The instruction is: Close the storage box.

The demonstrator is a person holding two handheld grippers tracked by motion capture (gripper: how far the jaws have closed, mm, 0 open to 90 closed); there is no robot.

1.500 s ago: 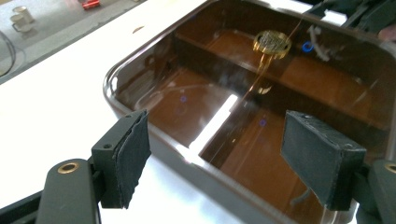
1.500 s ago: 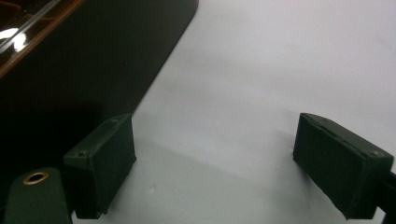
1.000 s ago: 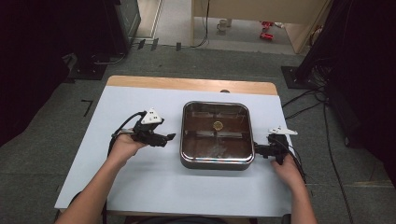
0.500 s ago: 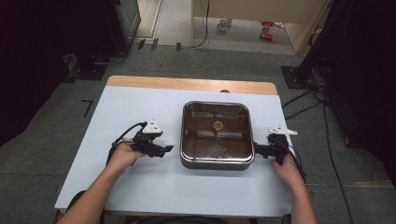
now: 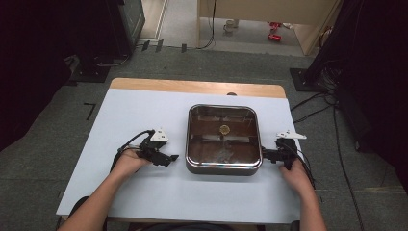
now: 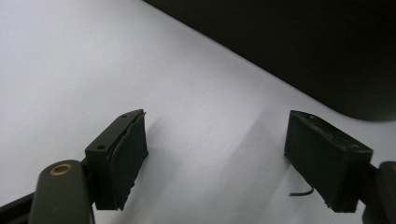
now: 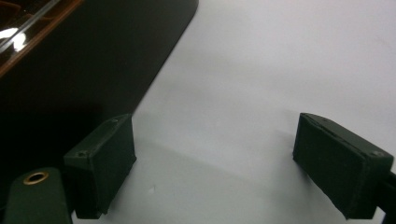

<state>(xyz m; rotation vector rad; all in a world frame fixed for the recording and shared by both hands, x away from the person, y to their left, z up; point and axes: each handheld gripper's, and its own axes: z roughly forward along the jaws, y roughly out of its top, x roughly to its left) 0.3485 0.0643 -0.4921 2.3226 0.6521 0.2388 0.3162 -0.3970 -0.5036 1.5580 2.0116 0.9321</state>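
Steel square pan (image 5: 223, 139) sits square to table (image 5: 144, 110).

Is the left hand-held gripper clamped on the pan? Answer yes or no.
No. The left hand-held gripper has its jaws spread apart over bare white table, with the pan ahead, untouched.

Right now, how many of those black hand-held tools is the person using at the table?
2. The left tool is open just left of the square metal pan; the right tool is open at the pan's right side.
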